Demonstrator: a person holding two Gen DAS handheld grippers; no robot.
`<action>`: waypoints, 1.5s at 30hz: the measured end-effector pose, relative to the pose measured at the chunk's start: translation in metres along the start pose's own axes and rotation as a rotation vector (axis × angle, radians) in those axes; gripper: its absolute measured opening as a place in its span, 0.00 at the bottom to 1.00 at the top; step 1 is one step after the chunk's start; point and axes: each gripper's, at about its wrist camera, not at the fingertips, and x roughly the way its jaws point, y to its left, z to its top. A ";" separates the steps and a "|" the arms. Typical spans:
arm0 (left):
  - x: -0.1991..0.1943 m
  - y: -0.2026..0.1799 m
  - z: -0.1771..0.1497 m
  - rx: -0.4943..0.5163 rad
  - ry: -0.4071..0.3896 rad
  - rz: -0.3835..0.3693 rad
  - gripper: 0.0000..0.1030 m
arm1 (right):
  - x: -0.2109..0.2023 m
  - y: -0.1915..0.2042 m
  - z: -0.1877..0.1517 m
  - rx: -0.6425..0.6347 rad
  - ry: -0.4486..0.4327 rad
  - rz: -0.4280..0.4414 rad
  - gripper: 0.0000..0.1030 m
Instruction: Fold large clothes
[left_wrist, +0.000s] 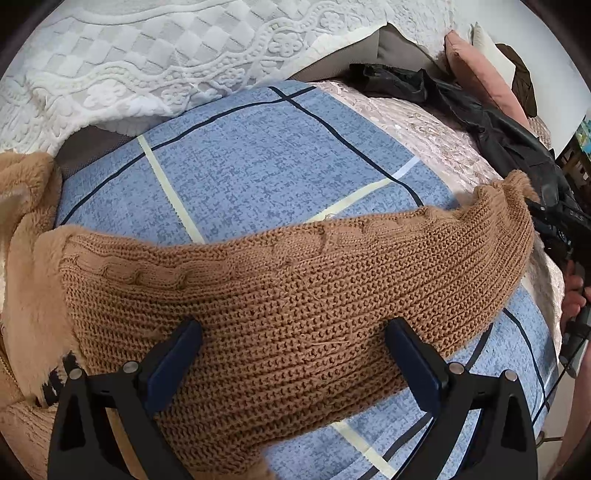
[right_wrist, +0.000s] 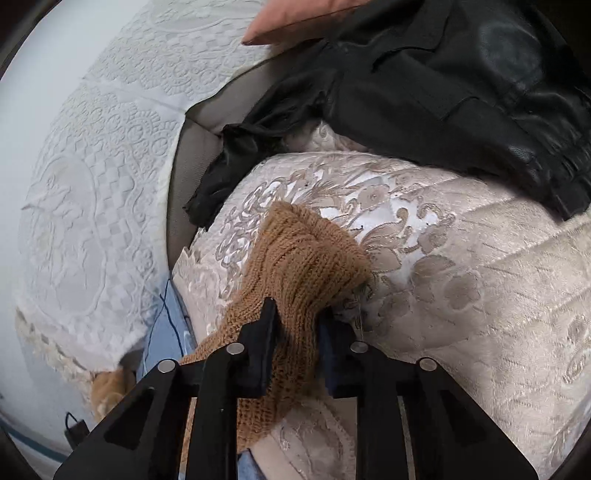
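The brown knit sweater is lying stretched across the blue checked sheet on the bed. The left hand-held gripper is spread wide over it. The right hand-held gripper is pinching the sweater's end, near a black jacket.

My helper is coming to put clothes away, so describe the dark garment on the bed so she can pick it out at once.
Start at the blue checked sheet with the brown knit sweater across it. Beyond the sheet lies a pale floral bedspread, and the black jacket is heaped on its far side, below a pink pillow. It is the only black, shiny, leather-looking piece.
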 end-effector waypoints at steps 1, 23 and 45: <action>0.000 0.000 0.000 0.000 0.001 0.000 0.98 | -0.008 0.003 -0.002 -0.017 -0.018 -0.010 0.17; -0.049 0.005 -0.016 -0.003 -0.094 -0.098 0.98 | -0.021 -0.006 -0.016 0.025 -0.062 -0.172 0.45; -0.113 0.092 -0.061 -0.159 -0.171 -0.090 0.98 | -0.102 0.181 -0.058 -0.398 -0.167 0.116 0.18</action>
